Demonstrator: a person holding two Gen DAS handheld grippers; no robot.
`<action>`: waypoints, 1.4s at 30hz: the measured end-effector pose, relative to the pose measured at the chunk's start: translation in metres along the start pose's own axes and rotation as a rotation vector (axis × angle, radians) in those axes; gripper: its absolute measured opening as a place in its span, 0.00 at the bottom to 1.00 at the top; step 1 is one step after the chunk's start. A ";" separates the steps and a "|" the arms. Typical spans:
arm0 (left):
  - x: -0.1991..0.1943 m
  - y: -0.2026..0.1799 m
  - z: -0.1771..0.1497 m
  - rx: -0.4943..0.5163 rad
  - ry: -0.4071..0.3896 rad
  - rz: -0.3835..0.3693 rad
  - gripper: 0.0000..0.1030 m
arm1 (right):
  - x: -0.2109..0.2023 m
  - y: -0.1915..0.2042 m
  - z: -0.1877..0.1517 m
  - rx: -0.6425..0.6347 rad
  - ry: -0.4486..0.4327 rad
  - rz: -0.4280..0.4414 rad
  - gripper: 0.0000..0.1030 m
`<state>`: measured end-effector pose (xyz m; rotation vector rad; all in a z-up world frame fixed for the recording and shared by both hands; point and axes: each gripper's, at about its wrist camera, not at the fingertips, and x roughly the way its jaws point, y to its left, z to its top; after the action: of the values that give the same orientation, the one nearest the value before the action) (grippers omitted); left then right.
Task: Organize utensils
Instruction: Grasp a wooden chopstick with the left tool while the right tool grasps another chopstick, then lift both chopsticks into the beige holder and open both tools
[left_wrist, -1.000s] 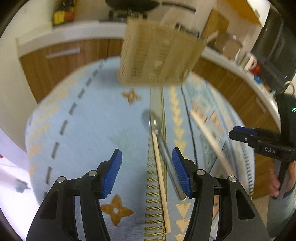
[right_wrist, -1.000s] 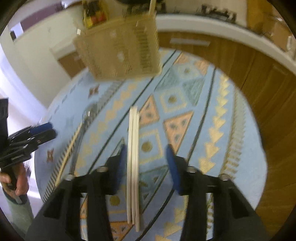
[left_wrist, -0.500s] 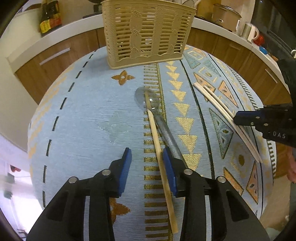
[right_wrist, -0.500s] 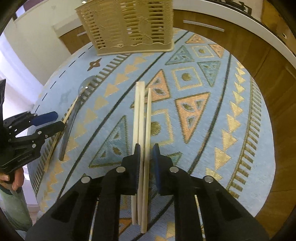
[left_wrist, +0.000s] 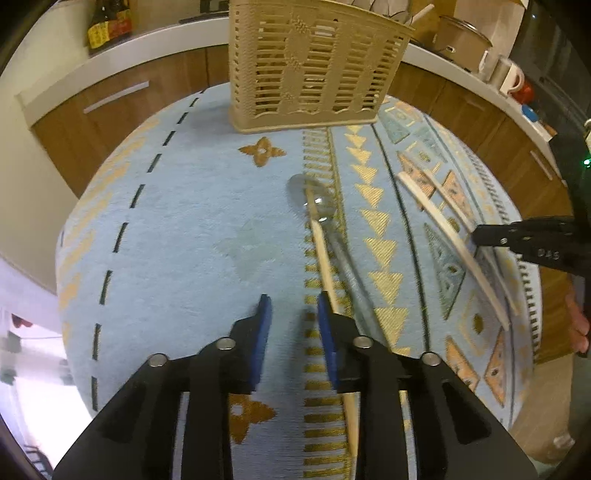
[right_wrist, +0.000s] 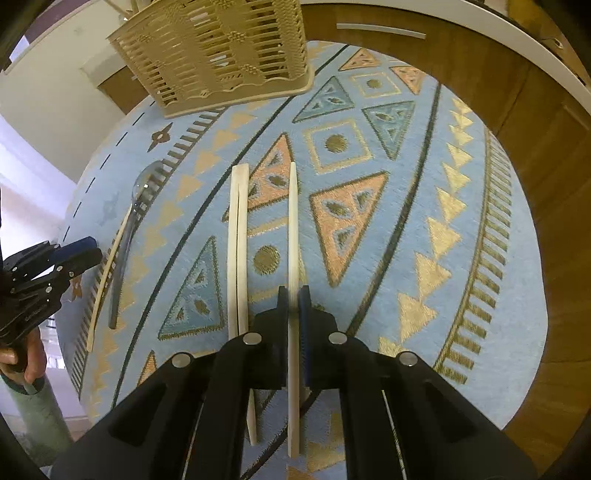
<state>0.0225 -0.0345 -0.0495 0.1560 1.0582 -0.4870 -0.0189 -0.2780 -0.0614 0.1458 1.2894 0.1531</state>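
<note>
On the blue patterned cloth (right_wrist: 461, 325) my right gripper (right_wrist: 294, 291) is shut on a white chopstick (right_wrist: 293, 221), which lies flat and runs away toward the beige slotted basket (right_wrist: 221, 55). Two more white chopsticks (right_wrist: 236, 240) lie together just left of it. In the left wrist view my left gripper (left_wrist: 291, 306) hangs low over the cloth, its jaws closing with only cloth between them. A wooden chopstick (left_wrist: 323, 258) and a clear-bowled spoon (left_wrist: 314, 199) pass under its right finger (left_wrist: 327, 332). The basket (left_wrist: 310, 66) stands at the far edge.
A wooden cabinet front and a white counter curve round the table's far side, with a dark bottle (left_wrist: 107, 22), a pot (left_wrist: 461, 37) and mugs (left_wrist: 513, 79) on the counter. A person's hand (right_wrist: 22, 358) grips the left gripper's handle at the left edge.
My right gripper's jaws closed on one white chopstick, which now lies apart from the other two. The left gripper's jaws narrowed and shifted left of the spoon and wooden chopstick. Both cameras tilted down.
</note>
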 end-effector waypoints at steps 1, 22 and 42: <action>0.002 -0.003 0.002 0.011 0.013 -0.009 0.30 | 0.002 0.003 0.003 -0.017 0.011 -0.001 0.04; 0.032 -0.035 0.042 0.239 0.112 0.159 0.04 | 0.020 0.021 0.039 -0.146 0.111 -0.046 0.04; -0.130 0.024 0.079 -0.043 -0.532 -0.053 0.03 | -0.110 0.028 0.053 -0.189 -0.428 0.139 0.04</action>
<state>0.0445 -0.0010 0.0991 -0.0413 0.5514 -0.5167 0.0011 -0.2736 0.0623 0.0994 0.8329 0.3423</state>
